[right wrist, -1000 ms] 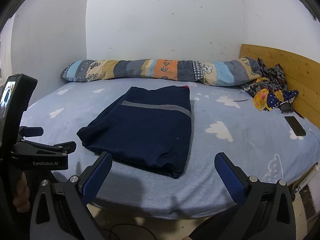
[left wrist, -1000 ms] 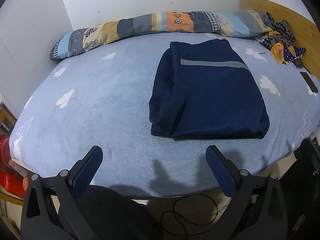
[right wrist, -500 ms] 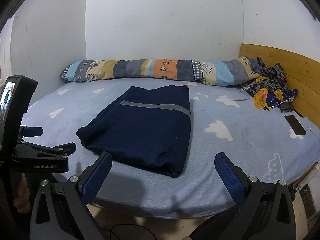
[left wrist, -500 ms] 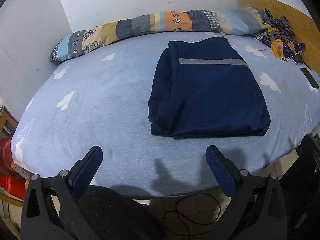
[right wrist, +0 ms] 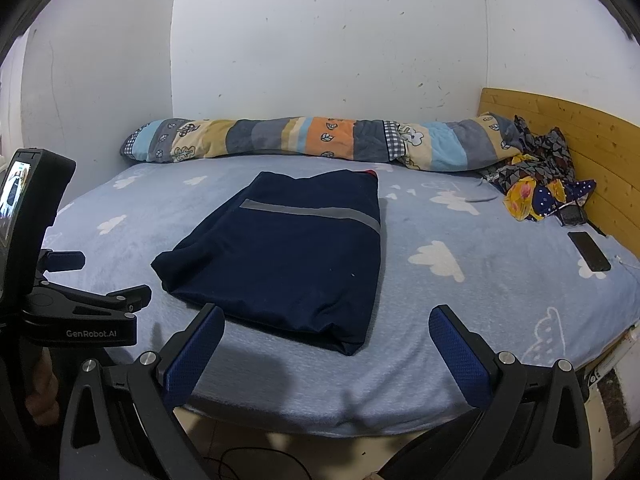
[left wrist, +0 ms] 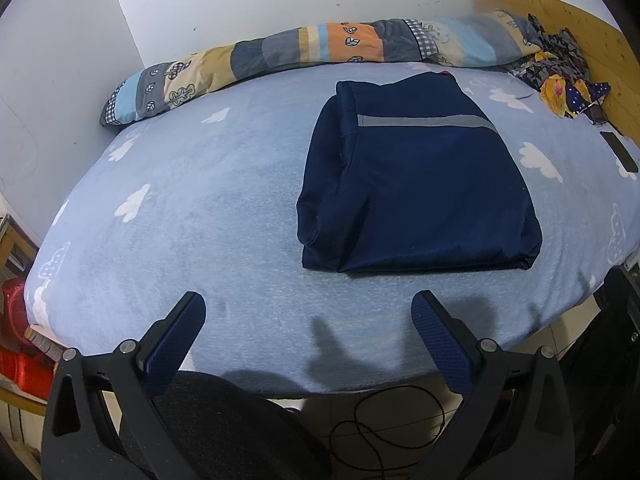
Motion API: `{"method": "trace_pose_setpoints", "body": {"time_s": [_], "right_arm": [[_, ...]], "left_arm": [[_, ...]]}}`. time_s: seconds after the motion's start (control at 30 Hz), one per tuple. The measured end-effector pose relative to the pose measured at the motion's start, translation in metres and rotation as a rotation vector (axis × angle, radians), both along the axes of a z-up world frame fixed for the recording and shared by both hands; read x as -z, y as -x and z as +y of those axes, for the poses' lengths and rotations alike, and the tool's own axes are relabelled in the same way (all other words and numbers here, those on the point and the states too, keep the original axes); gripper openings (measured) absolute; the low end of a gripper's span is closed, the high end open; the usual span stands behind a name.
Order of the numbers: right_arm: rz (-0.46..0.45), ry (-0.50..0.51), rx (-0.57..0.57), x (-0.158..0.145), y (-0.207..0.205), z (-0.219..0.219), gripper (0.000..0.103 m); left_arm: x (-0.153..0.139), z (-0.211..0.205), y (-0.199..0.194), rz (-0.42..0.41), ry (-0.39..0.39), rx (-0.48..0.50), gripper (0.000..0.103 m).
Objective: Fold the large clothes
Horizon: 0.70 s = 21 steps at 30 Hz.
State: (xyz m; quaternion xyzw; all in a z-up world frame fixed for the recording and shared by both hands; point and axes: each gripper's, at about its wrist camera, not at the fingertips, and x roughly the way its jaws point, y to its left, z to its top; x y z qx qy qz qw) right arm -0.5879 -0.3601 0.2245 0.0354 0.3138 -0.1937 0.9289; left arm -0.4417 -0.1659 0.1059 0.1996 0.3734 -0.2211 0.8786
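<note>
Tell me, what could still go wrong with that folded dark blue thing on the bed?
Mostly small risks, as I judge it. The jacket lies folded, but its left side bulges in loose layers, so a nudge could spill the fold open. Both the left gripper and the right gripper hover open at the bed edge; reaching in again might drag the fabric. A phone lies near the wooden headboard, so sliding the jacket that way might bump it.
</note>
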Motion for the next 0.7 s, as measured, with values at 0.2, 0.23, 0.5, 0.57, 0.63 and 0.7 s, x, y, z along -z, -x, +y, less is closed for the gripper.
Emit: {"method": "trace_pose_setpoints", "body": {"time_s": [0.2, 0.23, 0.5, 0.57, 0.63, 0.7], "right_arm": [[-0.001, -0.001, 0.001, -0.0003, 0.0007, -0.0003, 0.103], [0.001, -0.001, 0.001, 0.0002, 0.0002, -0.0004, 0.103], [0.002, -0.001, 0.001, -0.0003, 0.0021, -0.0024, 0.103], [0.002, 0.0, 0.002, -0.0008, 0.0023, -0.0023, 0.103], [0.003, 0.0, 0.001, -0.0011, 0.0021, -0.0025, 0.103], [0.002, 0.0, 0.002, -0.0018, 0.0032, -0.0024, 0.103]], "left_arm": [[0.0003, -0.0004, -0.0001, -0.002, -0.005, 0.0, 0.103], [0.0005, -0.0004, -0.0003, -0.003, -0.007, -0.001, 0.103], [0.0018, -0.0001, -0.0016, -0.004, -0.013, -0.002, 0.103], [0.0021, 0.0, -0.0014, -0.005, -0.015, -0.002, 0.103], [0.0023, 0.0001, -0.0008, -0.012, -0.02, -0.006, 0.103], [0.0029, -0.0005, -0.0013, -0.013, -0.021, -0.005, 0.103]]}}
